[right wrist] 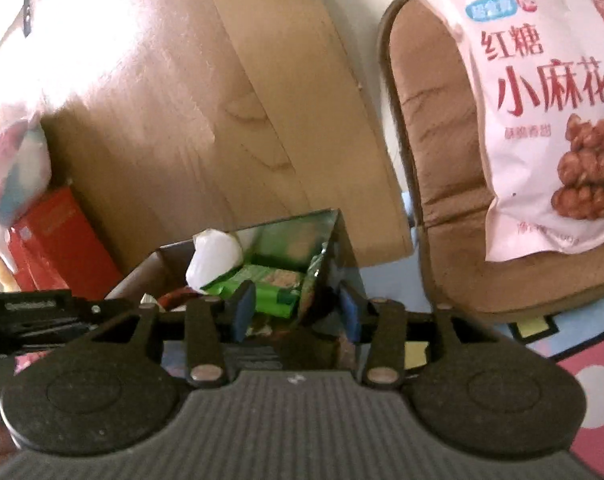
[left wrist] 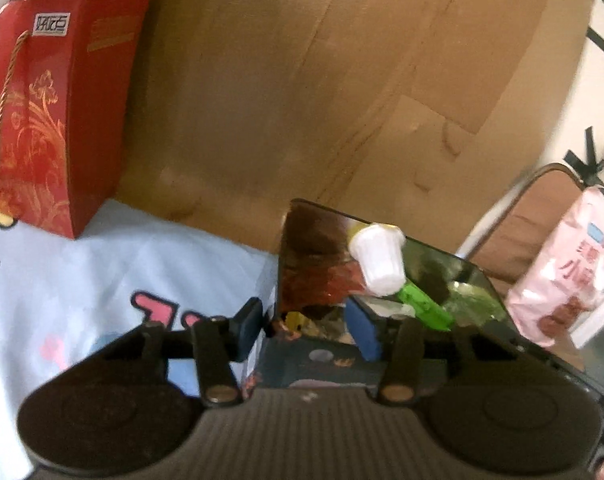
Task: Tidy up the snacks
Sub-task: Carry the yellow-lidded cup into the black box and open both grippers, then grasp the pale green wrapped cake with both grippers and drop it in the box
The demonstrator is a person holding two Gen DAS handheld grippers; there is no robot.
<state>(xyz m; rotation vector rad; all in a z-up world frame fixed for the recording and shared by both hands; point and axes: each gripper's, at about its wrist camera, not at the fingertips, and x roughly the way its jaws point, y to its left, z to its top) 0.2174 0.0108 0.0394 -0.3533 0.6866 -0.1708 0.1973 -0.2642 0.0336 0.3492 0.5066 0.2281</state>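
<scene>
A dark, shiny-walled open snack box (left wrist: 302, 240) sat on the pale blue patterned cloth (left wrist: 102, 264), holding a white plastic jelly cup (left wrist: 378, 260) on green wrapped packets (right wrist: 270, 280). The left gripper (left wrist: 308, 330) straddled the box's near left wall and the right gripper (right wrist: 298, 312) its right wall, each with jaws fairly wide, not visibly clamped. A red gift bag (left wrist: 54, 112) stood far left; a pink snack pouch (right wrist: 542, 112) lay on a brown chair cushion (right wrist: 442, 160) to the right.

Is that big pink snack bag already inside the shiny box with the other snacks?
No, the pink snack bag leans on the brown chair, outside the shiny box holding green packets.
</scene>
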